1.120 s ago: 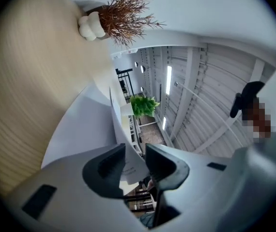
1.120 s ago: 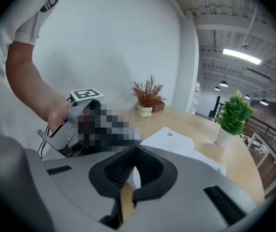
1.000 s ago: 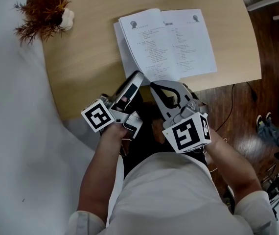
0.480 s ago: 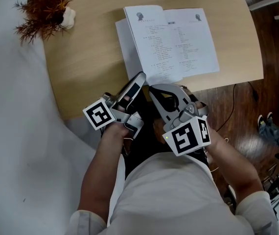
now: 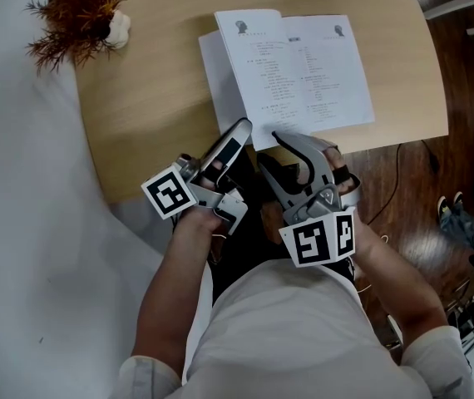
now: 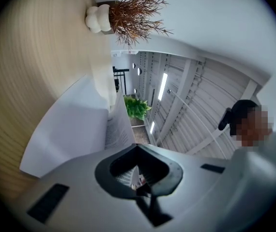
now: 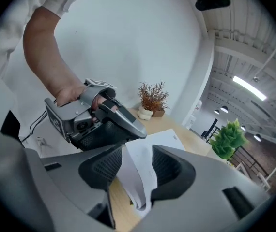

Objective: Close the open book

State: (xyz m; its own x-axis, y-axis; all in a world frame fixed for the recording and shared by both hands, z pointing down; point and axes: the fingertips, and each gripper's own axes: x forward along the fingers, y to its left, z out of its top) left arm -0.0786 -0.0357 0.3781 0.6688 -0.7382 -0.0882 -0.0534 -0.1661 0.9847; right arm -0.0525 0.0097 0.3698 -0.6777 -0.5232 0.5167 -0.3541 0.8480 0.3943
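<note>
A round bench [image 5: 154, 98] of pale wood fills the top of the head view, with a white wall [image 7: 128, 42] on its left and a dark wooden floor [image 5: 436, 165] on its right. At the far left edge of the bench stands a dry, rust-brown plant [image 5: 75, 15] in a small white pot [image 5: 119, 30]. The book [image 5: 303, 65] lies open near the edge closest to the person, printed pages facing up, its near edge just short of the bench's rim. Both tools meet at the near left corner of the book.

The left tool [image 5: 244, 127] points roughly level at that corner. Its jaws have just been closing and now press together on the near edge of a page [image 6: 121, 127]. That page stands up steeply from the jaws in the left gripper view, while the sheet beneath it stays flat on the wood.

The right tool [image 5: 270, 148] sits just beside the left one and tilts downward. Its jaws have just been opening and now stand wide apart. The curled lower end of the same page hangs loose in the gap between them, not pinched. In the right gripper view, the tip of the left tool touches the top of that curl.
</note>
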